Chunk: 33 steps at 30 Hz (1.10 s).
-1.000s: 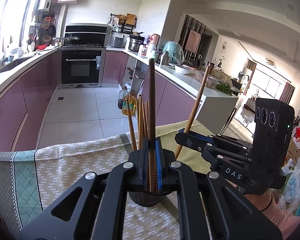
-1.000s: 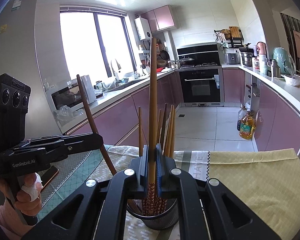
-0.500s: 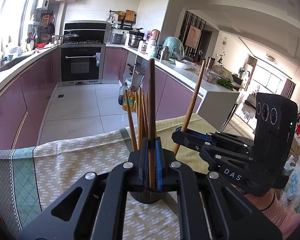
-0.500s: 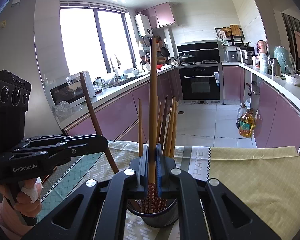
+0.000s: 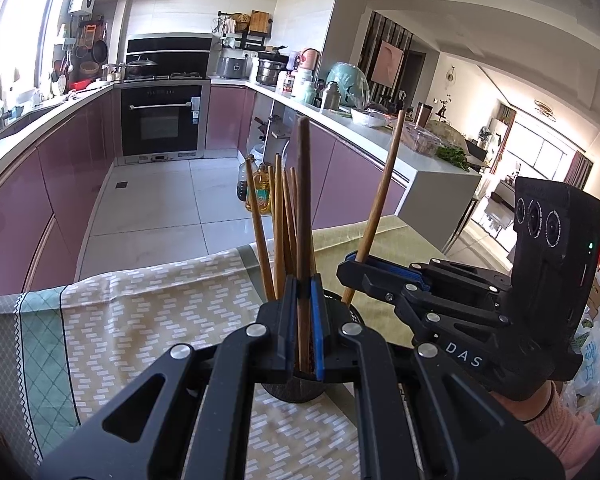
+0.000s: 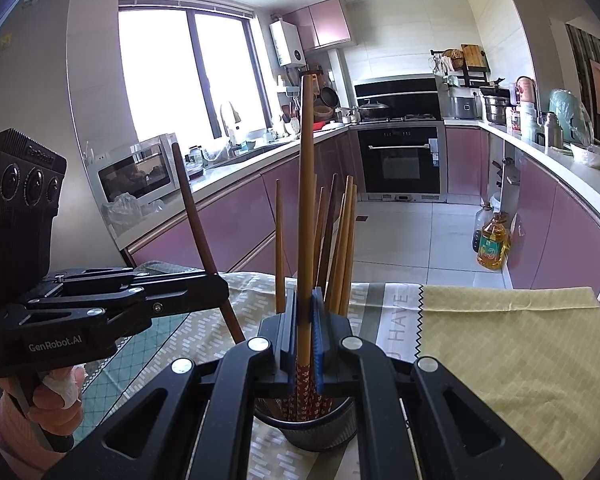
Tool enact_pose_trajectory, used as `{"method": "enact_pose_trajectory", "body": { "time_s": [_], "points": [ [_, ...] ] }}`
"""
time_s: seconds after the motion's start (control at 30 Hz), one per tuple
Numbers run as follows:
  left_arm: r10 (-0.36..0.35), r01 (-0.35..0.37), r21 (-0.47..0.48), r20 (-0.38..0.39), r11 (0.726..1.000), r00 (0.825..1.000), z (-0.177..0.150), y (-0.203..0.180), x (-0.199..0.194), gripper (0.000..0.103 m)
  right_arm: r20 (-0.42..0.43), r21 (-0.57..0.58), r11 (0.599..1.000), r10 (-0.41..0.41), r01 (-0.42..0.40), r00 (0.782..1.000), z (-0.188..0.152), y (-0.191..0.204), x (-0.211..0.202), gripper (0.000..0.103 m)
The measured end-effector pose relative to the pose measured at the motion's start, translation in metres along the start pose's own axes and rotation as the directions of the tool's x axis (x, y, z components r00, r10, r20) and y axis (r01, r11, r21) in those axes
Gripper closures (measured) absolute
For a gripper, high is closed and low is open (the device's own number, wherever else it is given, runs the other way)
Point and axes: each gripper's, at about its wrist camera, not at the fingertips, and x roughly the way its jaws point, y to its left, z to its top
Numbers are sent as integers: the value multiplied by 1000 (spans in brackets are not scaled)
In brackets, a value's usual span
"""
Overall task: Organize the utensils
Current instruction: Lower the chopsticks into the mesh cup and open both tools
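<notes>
Nothing has moved clearly since earlier: left gripper (image 5: pixel 303 320) and right gripper (image 6: pixel 304 332) each pinch one upright chopstick (image 5: pixel 302 200) over the holder (image 6: pixel 320 434), whose inside is hidden.

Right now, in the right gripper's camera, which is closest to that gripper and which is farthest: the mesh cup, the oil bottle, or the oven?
1. The mesh cup sits just under the right gripper, on the table.
2. The oil bottle stands on the floor, to the right.
3. The oven is farthest, at the kitchen's far end.
</notes>
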Motion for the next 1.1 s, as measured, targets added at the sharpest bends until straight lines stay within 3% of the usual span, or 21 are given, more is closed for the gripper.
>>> {"method": "enact_pose_trajectory", "body": {
  "time_s": [1.1],
  "points": [
    [26,-26,-9,-16,1000,1000,0,4,23,95,-71,21,1000,15,-14,997,-4,-2,22,97]
  ]
}}
